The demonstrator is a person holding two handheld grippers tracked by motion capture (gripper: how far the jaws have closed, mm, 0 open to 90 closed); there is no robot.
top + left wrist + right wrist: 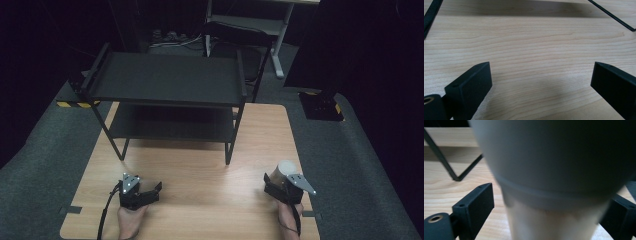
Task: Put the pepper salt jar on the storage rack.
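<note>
My right gripper (277, 187) has its fingers (474, 205) spread wide on either side of a cup (554, 170), and I cannot tell whether they touch it. In the right gripper view the cup sits between them very close to the camera: a grey upper part that flares outward, a raised band below it, and a pale tan lower part that narrows downward. From the high view the cup (281, 170) stands upright near the right edge of the wooden surface (200, 170), at the near right, with the gripper just behind it and my right hand (290, 215) coming in from the near edge.

My left gripper (145, 194) sits at the near left, low over the surface, its fingers (471, 85) wide apart with bare wood grain between them. My left hand (131, 220) holds it from the near edge, and a black cable (104, 215) trails back from it.

Farther out, a black two-level metal rack (170, 80) stands on the far half of the surface, its thin legs (228, 150) resting on the wood. It is well apart from both grippers. Grey carpet (45, 165) surrounds the surface on both sides.
</note>
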